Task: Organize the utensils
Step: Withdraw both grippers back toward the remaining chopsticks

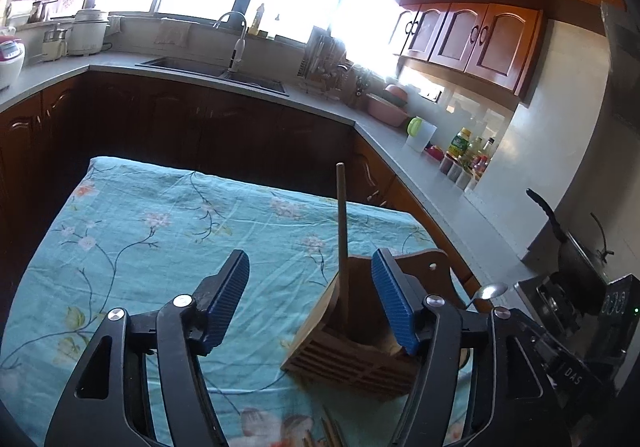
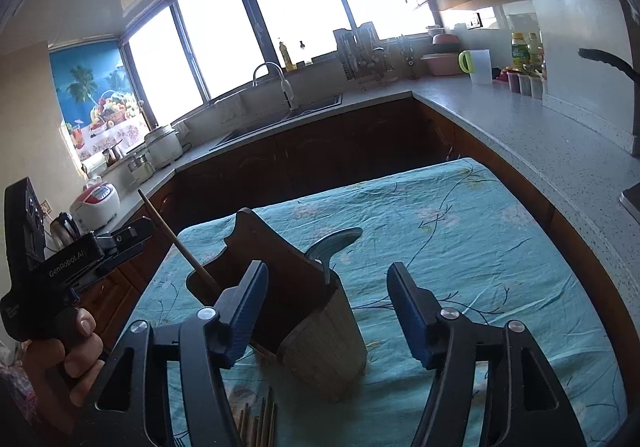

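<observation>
Nearest: loose chopsticks (image 2: 258, 423) flat on floral cloth (image 1: 140, 231), waiting | both tongs wide, empty: left gripper (image 1: 310, 297), right gripper (image 2: 326, 311) | beyond: wooden holder (image 1: 360, 343) with one chopstick (image 1: 341, 231) upright, spoon (image 2: 334, 243) in far slot | step: between drops | next: likely reach down, pinch another chopstick.
</observation>
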Action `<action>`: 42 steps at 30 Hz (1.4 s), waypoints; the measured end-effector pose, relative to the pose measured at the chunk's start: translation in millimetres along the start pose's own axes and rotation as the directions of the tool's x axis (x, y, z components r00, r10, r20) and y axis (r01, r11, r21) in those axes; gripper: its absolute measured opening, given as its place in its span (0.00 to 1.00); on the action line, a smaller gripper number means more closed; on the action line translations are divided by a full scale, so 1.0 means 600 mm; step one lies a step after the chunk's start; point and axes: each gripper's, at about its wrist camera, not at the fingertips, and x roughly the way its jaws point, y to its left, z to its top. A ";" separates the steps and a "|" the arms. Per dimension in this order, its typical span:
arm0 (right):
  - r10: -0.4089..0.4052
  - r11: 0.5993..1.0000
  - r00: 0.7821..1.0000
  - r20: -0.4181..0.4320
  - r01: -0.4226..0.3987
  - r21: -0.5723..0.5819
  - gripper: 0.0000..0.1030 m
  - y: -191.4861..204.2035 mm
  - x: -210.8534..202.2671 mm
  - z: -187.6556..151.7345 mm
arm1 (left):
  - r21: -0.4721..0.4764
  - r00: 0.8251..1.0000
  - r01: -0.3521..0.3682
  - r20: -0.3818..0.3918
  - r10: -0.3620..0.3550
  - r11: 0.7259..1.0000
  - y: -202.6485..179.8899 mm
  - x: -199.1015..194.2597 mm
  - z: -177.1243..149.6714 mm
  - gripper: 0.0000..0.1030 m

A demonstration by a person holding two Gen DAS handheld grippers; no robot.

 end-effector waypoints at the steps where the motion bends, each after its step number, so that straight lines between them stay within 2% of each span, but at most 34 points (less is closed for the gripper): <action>1: 0.002 1.000 1.000 0.007 -0.003 0.006 0.74 -0.002 -0.008 -0.003 | -0.001 1.000 -0.016 0.000 0.016 1.000 0.005 -0.008 -0.006 0.73; 2: 0.005 1.000 1.000 0.013 -0.005 0.013 0.76 -0.005 -0.016 -0.007 | -0.004 1.000 -0.031 -0.001 0.031 1.000 0.010 -0.017 -0.012 0.75; 4: 0.012 1.000 1.000 0.027 -0.013 0.026 0.88 -0.008 -0.033 -0.017 | -0.009 0.999 -0.042 -0.006 0.042 0.999 0.020 -0.034 -0.027 0.75; 8: 0.023 0.999 0.999 0.042 -0.024 0.041 0.93 -0.008 -0.065 -0.039 | -0.027 0.997 -0.068 -0.035 0.067 0.997 0.038 -0.068 -0.063 0.76; 15: 0.017 0.999 1.000 0.026 -0.018 0.046 0.93 -0.010 -0.111 -0.096 | -0.038 0.990 -0.118 -0.079 0.114 0.992 0.059 -0.126 -0.140 0.76; 23: -0.023 0.999 0.999 0.042 0.022 0.032 0.93 -0.009 -0.163 -0.166 | -0.031 0.983 -0.130 -0.137 0.124 0.991 0.069 -0.166 -0.225 0.76; 36: -0.054 0.998 0.997 -0.054 0.056 0.043 0.93 -0.012 -0.172 -0.265 | 0.003 0.966 -0.133 -0.225 0.130 0.991 0.067 -0.178 -0.327 0.76; 42: -0.064 0.997 0.994 -0.084 0.067 0.037 0.93 -0.009 -0.168 -0.288 | -0.003 0.959 -0.133 -0.255 0.128 0.991 0.070 -0.170 -0.347 0.76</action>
